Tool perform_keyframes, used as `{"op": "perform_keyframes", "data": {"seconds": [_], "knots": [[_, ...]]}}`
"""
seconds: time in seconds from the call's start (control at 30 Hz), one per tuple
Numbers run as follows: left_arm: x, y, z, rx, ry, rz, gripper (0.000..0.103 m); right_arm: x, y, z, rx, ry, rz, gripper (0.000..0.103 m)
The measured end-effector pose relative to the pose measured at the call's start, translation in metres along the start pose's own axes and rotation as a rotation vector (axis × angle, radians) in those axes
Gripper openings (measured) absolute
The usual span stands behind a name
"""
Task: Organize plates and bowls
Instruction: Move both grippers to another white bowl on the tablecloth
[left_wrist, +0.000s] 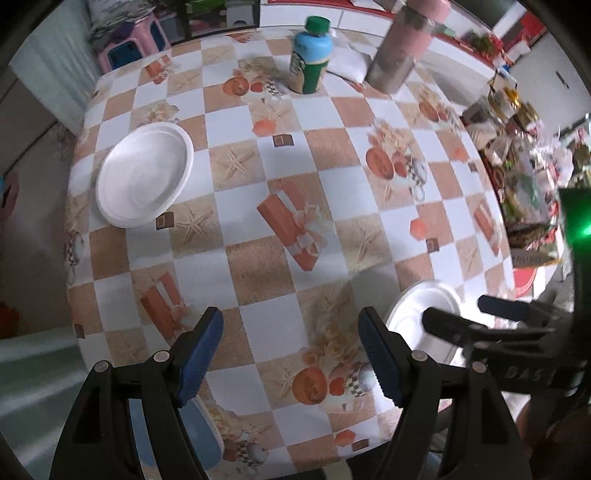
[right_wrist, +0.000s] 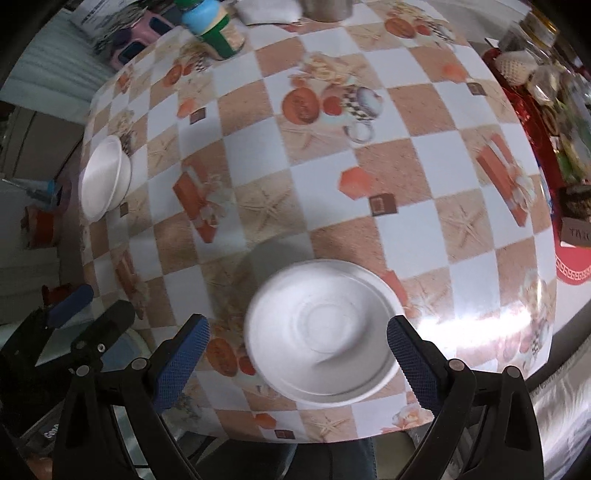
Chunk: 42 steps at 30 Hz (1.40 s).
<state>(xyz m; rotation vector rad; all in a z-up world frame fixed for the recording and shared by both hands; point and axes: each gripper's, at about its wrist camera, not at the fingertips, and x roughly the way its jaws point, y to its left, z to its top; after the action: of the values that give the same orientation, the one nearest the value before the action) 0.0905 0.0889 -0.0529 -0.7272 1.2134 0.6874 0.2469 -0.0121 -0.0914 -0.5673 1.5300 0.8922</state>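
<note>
Blue-padded fingers (right_wrist: 413, 365) of the right claw (right_wrist: 297, 363) stand apart, straddling a white plate (right_wrist: 321, 332) that lies flat near the front edge of the desk (right_wrist: 424, 162). Neither pad appears to touch the rim. The left claw (left_wrist: 291, 354) is likewise spread wide and empty above bare desk. A second white dish (left_wrist: 144, 173) rests well apart at the far left; whether it is a plate or a bowl cannot be told.

Recommended procedure: lower the right claw until one pad slips under the plate rim, close gently, lift level. Excess force likely deforms the thin plate.
</note>
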Motion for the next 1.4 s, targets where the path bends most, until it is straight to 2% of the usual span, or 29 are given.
{"op": "perform_keyframes", "data": {"seconds": [0.13,0.17,0.97,1.2,1.4], "knots": [[-0.006,0.003,0.004,-0.012,-0.027,0.000,0.079,0.002,0.008,0.005,-0.025,0.006,-0.007,0.098],[-0.006,0.004,0.005,-0.016,-0.028,-0.001,0.079,0.003,0.010,0.005,-0.031,0.010,-0.014,0.102],[-0.006,0.032,0.025,-0.101,-0.041,0.010,0.079,0.011,0.025,0.025,-0.038,0.044,-0.025,0.102],[-0.006,0.052,0.037,-0.155,-0.057,0.020,0.079,0.014,0.037,0.038,-0.057,0.048,-0.023,0.102],[-0.008,0.082,0.051,-0.211,-0.089,0.065,0.079,0.013,0.059,0.057,-0.087,0.044,-0.015,0.102]]}}
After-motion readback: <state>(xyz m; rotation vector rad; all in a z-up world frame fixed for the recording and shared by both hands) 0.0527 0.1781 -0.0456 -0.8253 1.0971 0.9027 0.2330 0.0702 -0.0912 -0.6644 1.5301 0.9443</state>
